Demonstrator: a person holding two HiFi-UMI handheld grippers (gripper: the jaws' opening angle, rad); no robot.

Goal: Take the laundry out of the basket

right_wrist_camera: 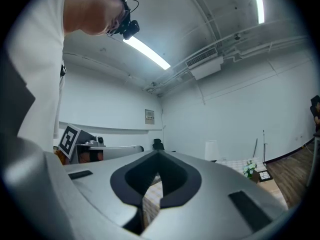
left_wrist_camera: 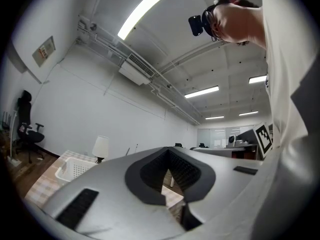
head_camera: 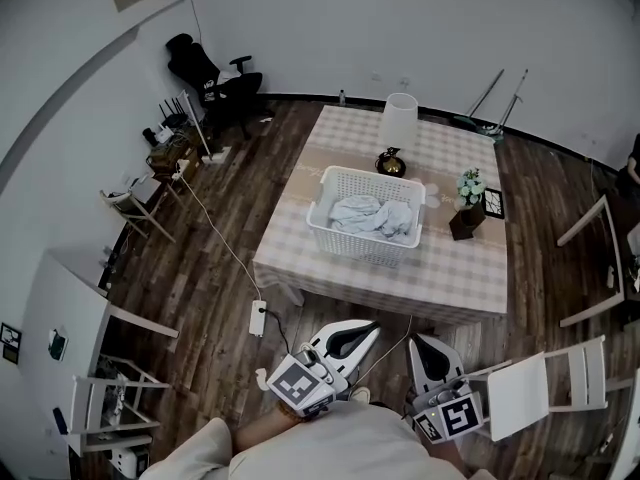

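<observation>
Left gripper point(head_camera: 368, 328): jaws together, nothing between them, held short of the checked table point(head_camera: 450, 268). White basket point(head_camera: 362, 246) sits mid-table. Pale laundry point(head_camera: 372, 215) is heaped inside, perhaps two or three pieces. Right gripper point(head_camera: 428, 342): jaws closed, empty.

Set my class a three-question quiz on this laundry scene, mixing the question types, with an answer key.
1. True or false: the laundry has already been taken out of the white basket.
2. What stands on the table just beyond the basket's far rim? A) a lamp B) a kettle C) a stack of books
3. In what state are the left gripper and the right gripper, and does either hold anything?
Key: 1. False, it lies in the basket. 2. A. 3. Both shut, both empty, held short of the table.
</observation>
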